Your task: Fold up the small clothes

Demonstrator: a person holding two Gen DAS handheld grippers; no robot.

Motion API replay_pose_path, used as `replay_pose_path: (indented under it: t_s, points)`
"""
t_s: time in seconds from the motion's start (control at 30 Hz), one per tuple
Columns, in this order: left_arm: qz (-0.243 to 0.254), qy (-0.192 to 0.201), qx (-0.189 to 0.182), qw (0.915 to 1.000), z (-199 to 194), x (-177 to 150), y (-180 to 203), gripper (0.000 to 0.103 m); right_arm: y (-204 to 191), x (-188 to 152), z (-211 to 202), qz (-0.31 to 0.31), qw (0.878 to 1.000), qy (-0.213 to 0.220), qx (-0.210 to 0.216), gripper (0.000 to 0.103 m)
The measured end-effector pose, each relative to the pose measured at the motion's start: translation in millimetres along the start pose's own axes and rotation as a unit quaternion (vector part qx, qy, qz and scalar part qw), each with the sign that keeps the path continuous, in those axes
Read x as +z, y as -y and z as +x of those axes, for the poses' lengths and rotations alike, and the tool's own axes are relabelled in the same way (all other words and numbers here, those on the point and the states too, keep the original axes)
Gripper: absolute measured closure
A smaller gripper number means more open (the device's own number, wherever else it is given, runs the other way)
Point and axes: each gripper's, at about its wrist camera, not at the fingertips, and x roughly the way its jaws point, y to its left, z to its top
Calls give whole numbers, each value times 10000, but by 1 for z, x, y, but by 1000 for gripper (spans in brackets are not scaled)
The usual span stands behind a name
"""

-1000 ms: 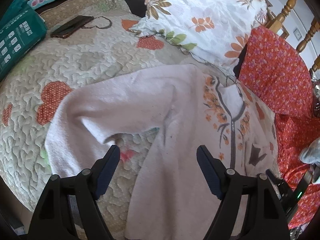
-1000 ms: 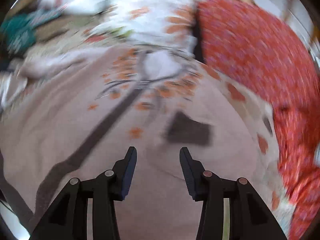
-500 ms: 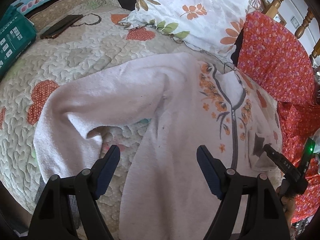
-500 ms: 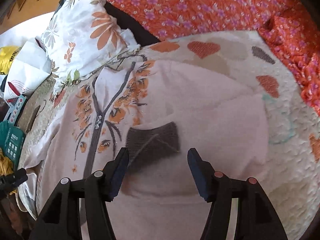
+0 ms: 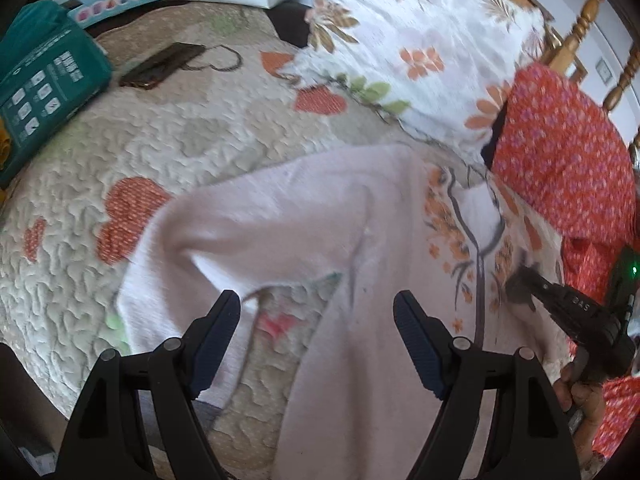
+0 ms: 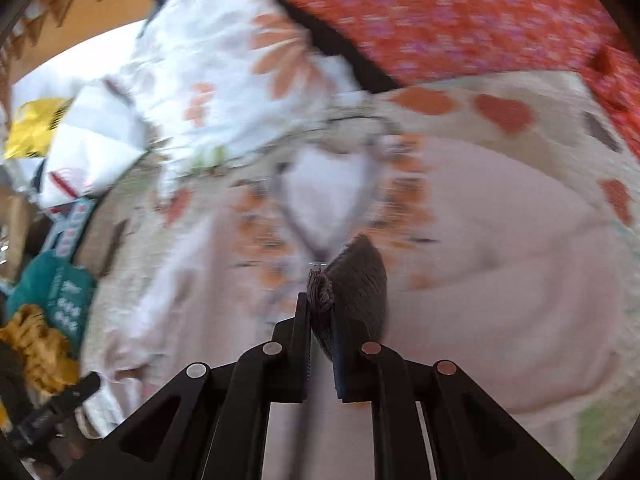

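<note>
A small pale pink cardigan (image 5: 360, 248) with orange flowers and a grey front trim lies spread on the quilt; it also shows in the right wrist view (image 6: 480, 264). Its left sleeve (image 5: 248, 232) is bent over toward me. My left gripper (image 5: 316, 328) is open and empty, low over the sleeve and the cardigan's side. My right gripper (image 6: 320, 312) is shut on the cardigan's dark grey cuff (image 6: 356, 276) and holds it above the body of the cardigan. The right gripper also shows at the right edge of the left wrist view (image 5: 560, 304).
A quilted bedspread with orange hearts (image 5: 160, 148) covers the bed. A white floral pillow (image 5: 420, 48) and a red floral pillow (image 5: 560, 152) lie at the back. A teal pack (image 5: 44, 80), a phone (image 5: 160, 66) and a wooden headboard (image 5: 580, 36) are around the edges.
My right gripper has closed on the grey cuff and lifted it over the cardigan. My left gripper stays open and has shifted a little over the sleeve.
</note>
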Motion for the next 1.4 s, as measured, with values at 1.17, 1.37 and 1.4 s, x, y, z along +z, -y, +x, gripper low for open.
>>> replay_pose_path:
  t_s: [1.17,1.37,1.4]
  points:
    - [-1857,1092,1101,9703,-89,34,-163,22,-194,-126,54,-2874,9373,-1436,1351,52]
    - [-2483,1458,1825,9401,-116,24,-216,22,-255,-214,42,-4521,8665,-1351,1627,42]
    - [-2584,1455,1846,9370,-117,22,-223,22,-261,-226,44,-4714,8560,-1363,1627,42]
